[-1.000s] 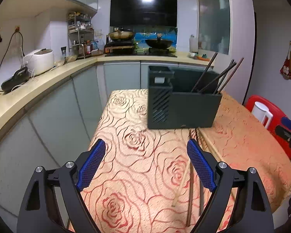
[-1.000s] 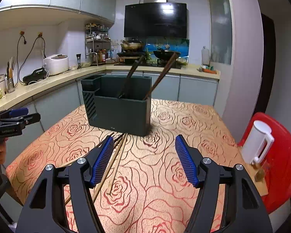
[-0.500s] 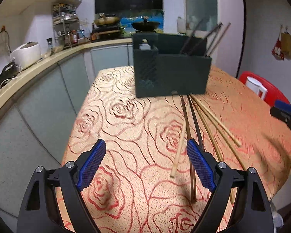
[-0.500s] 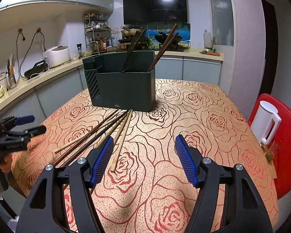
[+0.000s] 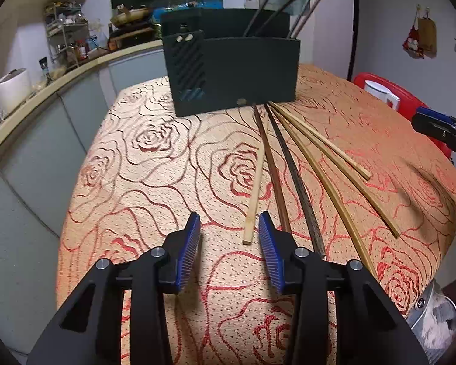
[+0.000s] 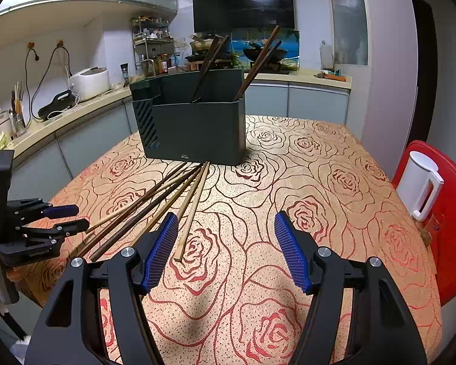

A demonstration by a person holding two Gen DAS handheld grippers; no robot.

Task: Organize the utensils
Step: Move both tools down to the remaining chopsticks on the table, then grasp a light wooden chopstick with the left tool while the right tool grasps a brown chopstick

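The left gripper is pointing steeply down toward twelve o'clock, its jaws closing, with nothing between the blue pads. The right gripper is tilting down less steeply, its jaws standing wide apart and gripping nothing. From the right wrist view, the left gripper is sitting at nine o'clock.

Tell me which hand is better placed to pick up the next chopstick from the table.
Left, probably. The left tongs are closing with nothing between them, the light chopstick end just ahead. The right tongs stand open, that chopstick lying toward one side.
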